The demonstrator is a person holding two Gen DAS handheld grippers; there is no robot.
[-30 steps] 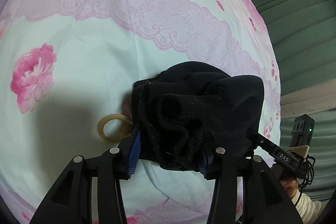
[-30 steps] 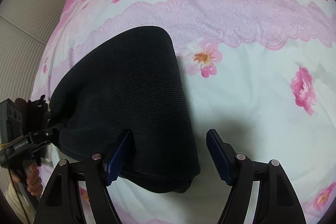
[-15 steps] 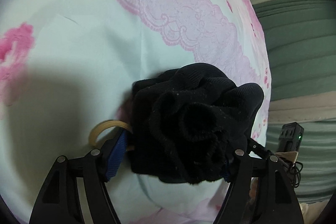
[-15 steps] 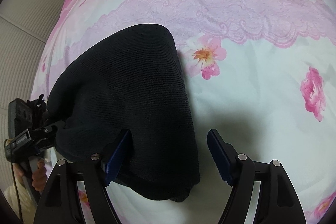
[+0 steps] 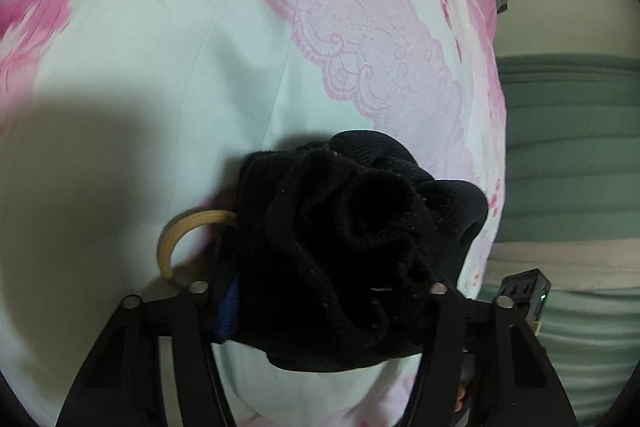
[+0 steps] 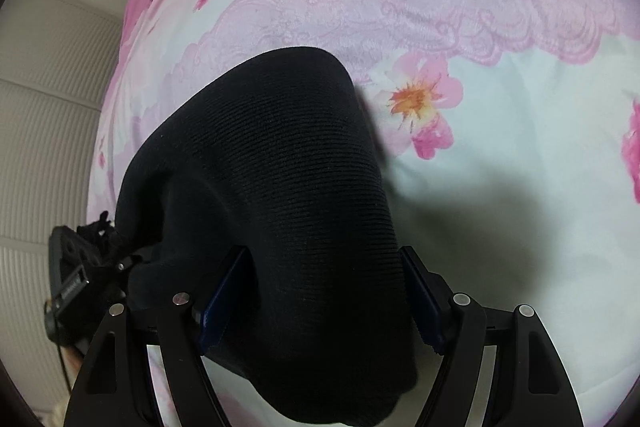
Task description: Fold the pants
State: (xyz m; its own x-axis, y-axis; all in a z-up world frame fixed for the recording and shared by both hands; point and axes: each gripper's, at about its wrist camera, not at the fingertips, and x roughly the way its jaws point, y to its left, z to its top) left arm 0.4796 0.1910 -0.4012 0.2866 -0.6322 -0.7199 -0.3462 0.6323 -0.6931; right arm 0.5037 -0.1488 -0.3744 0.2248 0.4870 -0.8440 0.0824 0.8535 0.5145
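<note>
The black knit pants (image 6: 280,187) lie bunched on the floral bed sheet (image 6: 500,187). In the left wrist view the crumpled fuzzy end of the pants (image 5: 344,259) fills the space between the fingers of my left gripper (image 5: 332,307), whose jaws stand wide apart around the bundle. In the right wrist view my right gripper (image 6: 320,299) is wide open with the folded ribbed edge of the pants between its blue pads (image 6: 224,291). The left gripper (image 6: 76,275) also shows at the far left of the right wrist view.
A tan elastic ring (image 5: 180,235) lies on the sheet (image 5: 160,87) just left of the pants. The bed edge runs along the right in the left wrist view, with a green quilt (image 5: 568,147) beyond. A ribbed white wall (image 6: 40,107) borders the bed.
My left gripper has opened from its grip on the pants and moved closer over the bundle. My right gripper has slid forward so the pants edge sits between its open fingers.
</note>
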